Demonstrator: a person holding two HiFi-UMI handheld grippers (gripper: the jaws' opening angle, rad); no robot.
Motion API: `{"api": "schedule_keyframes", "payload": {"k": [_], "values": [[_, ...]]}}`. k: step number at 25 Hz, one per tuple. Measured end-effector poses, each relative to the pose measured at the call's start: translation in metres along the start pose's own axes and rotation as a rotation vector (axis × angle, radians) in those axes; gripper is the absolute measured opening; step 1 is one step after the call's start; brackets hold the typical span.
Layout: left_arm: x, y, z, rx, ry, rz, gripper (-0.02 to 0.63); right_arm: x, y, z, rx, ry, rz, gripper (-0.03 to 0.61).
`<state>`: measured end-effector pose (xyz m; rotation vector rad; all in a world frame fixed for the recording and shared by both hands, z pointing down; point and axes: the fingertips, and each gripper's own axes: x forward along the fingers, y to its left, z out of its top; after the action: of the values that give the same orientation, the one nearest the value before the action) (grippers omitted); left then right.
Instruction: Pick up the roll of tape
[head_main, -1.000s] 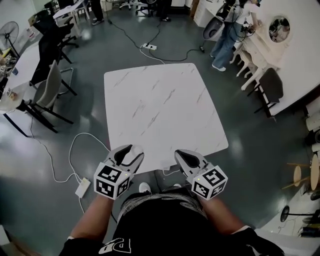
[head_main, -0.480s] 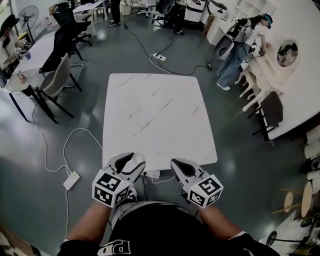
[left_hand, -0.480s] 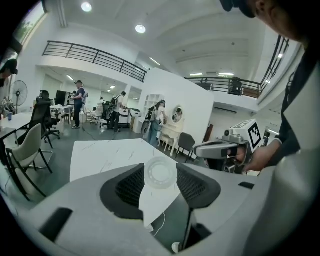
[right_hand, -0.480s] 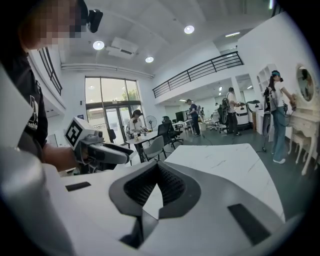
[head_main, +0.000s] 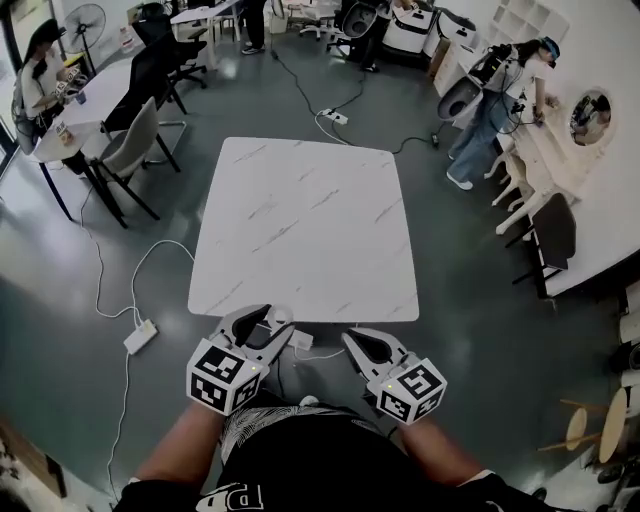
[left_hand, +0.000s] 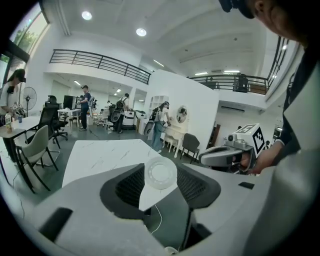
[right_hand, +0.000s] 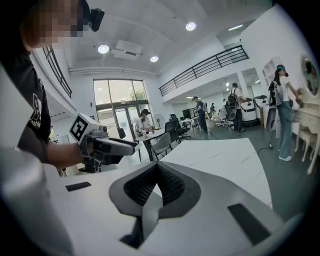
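Tape roll (left_hand: 160, 174) is pinched between the jaw tips of the left gripper (head_main: 273, 320), held clear of the bare table (head_main: 300, 230), while the right gripper (head_main: 353, 341) is pressed together empty, so the pickup looks essentially done.

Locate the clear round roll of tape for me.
Left gripper view: the clear round roll of tape sits clamped between the left gripper's jaw tips, short of the white marble-pattern table's near edge.

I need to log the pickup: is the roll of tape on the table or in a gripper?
In a gripper: the roll of tape sits clamped between the left gripper's jaws, and no roll shows on the marble table.
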<state>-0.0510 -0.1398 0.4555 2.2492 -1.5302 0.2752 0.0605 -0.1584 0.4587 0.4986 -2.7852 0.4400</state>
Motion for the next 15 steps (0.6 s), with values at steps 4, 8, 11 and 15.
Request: {"api": "schedule_keyframes", "payload": {"k": [4,8,11,15], "values": [[-0.005,-0.027,-0.016,-0.035,-0.004,0.037,0.210,-0.017,0.000,-0.018,0.012,0.009,0.045,0.005],[-0.007,-0.046,-0.033,-0.046,0.024,0.045,0.211,-0.030,0.007,-0.024,0.002,0.012,0.073,0.005],[-0.004,-0.056,-0.030,-0.045,0.018,0.046,0.210,-0.042,0.009,-0.023,-0.008,-0.001,0.075,0.005],[-0.005,-0.064,-0.014,-0.018,-0.008,0.029,0.210,-0.046,0.006,-0.022,0.009,-0.023,0.052,0.005]]}}
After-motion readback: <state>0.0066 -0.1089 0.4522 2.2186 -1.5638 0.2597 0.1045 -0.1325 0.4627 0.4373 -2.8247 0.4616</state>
